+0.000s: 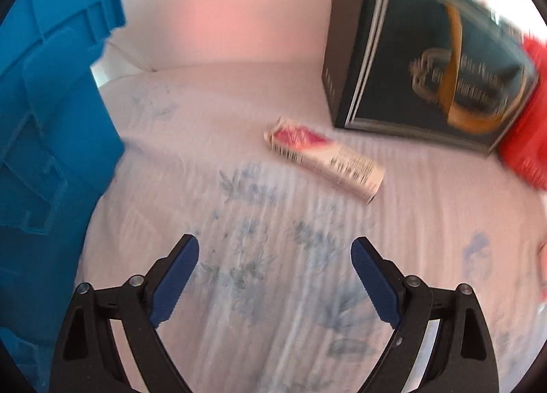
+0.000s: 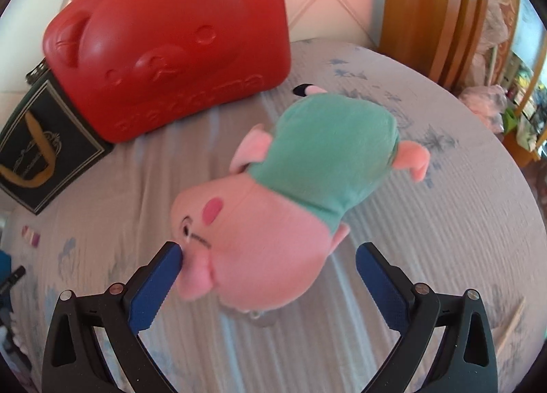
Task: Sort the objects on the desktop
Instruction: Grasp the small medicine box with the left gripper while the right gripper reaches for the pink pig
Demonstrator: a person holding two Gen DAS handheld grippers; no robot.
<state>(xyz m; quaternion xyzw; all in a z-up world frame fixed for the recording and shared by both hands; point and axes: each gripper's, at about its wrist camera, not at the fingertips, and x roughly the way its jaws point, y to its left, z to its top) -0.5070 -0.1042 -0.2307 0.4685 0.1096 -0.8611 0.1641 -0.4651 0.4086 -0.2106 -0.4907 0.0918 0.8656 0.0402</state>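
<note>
Your right gripper gapes around the pig toy's head; closing off-centre could squirt it free. Left gripper hangs apart, empty.

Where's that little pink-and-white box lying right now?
In the left wrist view, the small box lies on the flowered cloth, ahead of the open left gripper, near the dark box.

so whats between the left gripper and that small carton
Only bare floral cloth. In the left wrist view the open left gripper points toward the small carton, with nothing lying between them.
</note>
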